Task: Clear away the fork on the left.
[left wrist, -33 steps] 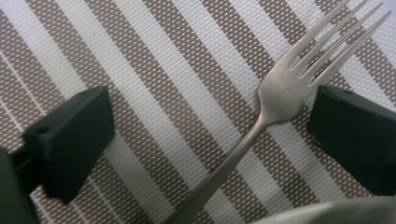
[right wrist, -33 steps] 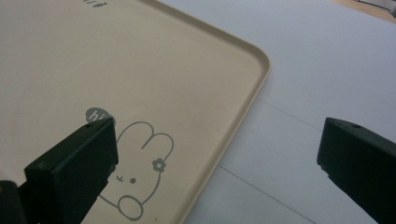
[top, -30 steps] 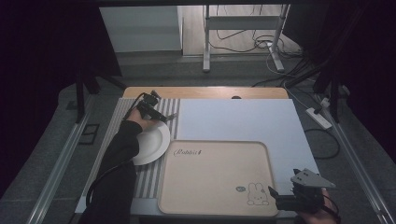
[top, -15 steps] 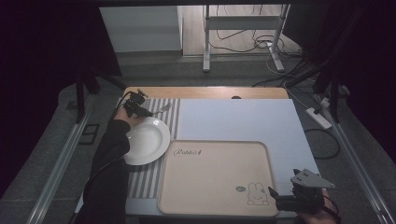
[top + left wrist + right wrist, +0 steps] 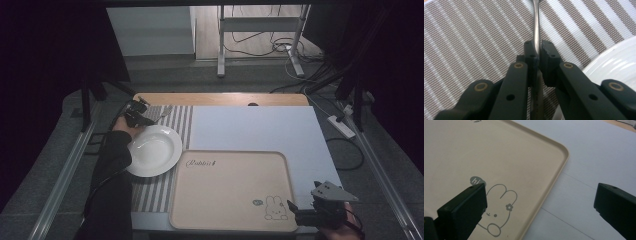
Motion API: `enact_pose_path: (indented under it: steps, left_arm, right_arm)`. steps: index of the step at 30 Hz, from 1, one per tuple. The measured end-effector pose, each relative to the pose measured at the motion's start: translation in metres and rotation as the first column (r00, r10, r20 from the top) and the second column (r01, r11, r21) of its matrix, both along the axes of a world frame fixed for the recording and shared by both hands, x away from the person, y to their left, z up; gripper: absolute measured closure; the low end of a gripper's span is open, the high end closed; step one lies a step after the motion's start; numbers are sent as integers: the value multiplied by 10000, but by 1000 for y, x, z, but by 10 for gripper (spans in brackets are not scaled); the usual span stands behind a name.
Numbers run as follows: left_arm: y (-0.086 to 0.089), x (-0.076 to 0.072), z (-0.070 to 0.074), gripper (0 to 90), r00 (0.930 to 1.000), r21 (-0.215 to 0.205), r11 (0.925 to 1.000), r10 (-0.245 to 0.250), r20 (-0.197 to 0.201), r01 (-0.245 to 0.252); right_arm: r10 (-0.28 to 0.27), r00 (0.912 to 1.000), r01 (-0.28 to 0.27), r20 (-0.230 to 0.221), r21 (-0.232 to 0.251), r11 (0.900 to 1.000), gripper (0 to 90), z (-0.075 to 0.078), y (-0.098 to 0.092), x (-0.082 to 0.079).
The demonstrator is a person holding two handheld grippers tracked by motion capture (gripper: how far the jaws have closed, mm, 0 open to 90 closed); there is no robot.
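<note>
Dim room around a wooden table (image 5: 280, 99) covered by a pale sheet (image 5: 260, 130), with a grey-and-white striped placemat (image 5: 181, 120) along its left side and cables on the floor beyond; at the far left end of the placemat, the left gripper (image 5: 146, 120) has just been closing its jaws, and in the left gripper view its two black pads (image 5: 532, 58) press on the thin metal handle of a piece of cutlery (image 5: 536, 27), which lies on the stripes and runs away from the camera; whether it is a spoon or a fork cannot be told; just beside that gripper, nearer the person, a white plate (image 5: 152, 150) sits on the placemat, its rim touching the left edge of a beige tray (image 5: 230, 220) printed with a small rabbit drawing (image 5: 274, 207); the tray lies flat in front of the person; at the tray's near right corner the right gripper (image 5: 295, 214) hovers with its jaws spread wide and nothing between them, the rabbit drawing showing beside one jaw in the right gripper view.
</note>
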State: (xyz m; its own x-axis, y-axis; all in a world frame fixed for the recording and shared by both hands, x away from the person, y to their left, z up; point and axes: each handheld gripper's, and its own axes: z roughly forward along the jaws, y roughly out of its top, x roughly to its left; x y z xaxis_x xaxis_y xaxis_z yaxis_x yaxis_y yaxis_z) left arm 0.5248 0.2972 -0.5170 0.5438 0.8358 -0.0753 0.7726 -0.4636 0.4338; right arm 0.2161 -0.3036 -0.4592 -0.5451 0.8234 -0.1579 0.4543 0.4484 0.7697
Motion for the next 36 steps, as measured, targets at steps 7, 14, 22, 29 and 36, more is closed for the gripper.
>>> enact_pose_path:
  steps: [7,14,22,29,36]
  left_arm:
    - [17,-8,14,831,9998,100,9998,172,118,-174]
    - [32,-19,32,830,9998,153,9997,163,94,-164]
    - [30,-37,41,830,9996,-589,9983,-33,282,49]
    - [17,-54,37,831,9990,-947,9948,-354,290,380]
    - [0,-75,34,831,9972,-1199,9902,-680,310,712]
  right_arm:
    - [-3,10000,3,10,-1,10000,0,0,0,0]
    - [1,10000,-1,7,-8,10000,0,0,0,0]
    - [0,10000,0,40,-2,10000,0,0,0,0]
    - [-3,10000,3,40,-10,10000,0,0,0,0]
    - [-1,10000,1,31,-18,10000,0,0,1,0]
